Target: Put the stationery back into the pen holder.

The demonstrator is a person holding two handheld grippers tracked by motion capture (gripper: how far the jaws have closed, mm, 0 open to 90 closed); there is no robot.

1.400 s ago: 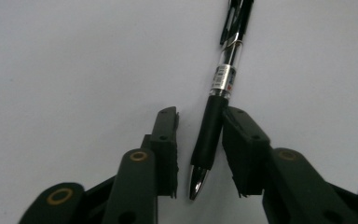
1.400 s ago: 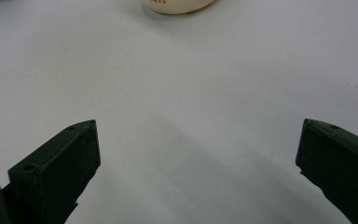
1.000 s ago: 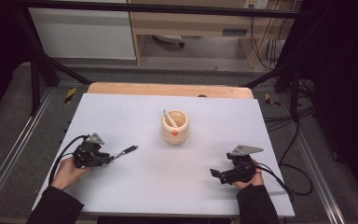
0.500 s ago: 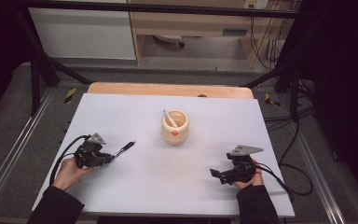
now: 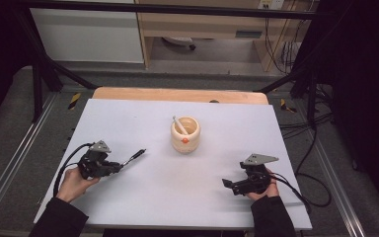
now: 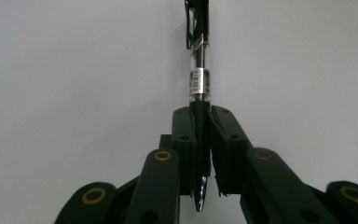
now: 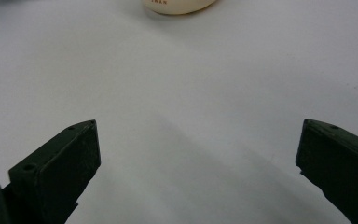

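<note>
Right now your left gripper (image 5: 109, 168) has its fingers (image 6: 185, 140) clenched on a pen (image 6: 200, 70), pinching it around the dark grip section near the tip. In the left gripper view the pen runs straight up between the two pads, its metal point poking out below them toward the camera and its clear barrel, label band and black clip reaching away over the white tabletop (image 5: 128, 118). From the high view the pen (image 5: 134, 156) sticks out of the gripper toward the middle of the tabletop, angled up and to the right, at the left side of the surface. It sits well apart from the cream-coloured cup (image 5: 185, 134) that stands near the centre with a pale stick leaning inside it.

Your right gripper (image 5: 229, 184) rests low at the right side of the tabletop, near the front edge, with its fingers (image 7: 70, 158) spread wide and nothing between them. In the right gripper view, the base of the cup (image 7: 177, 5) sits at the top edge, well ahead of the fingers.
</note>
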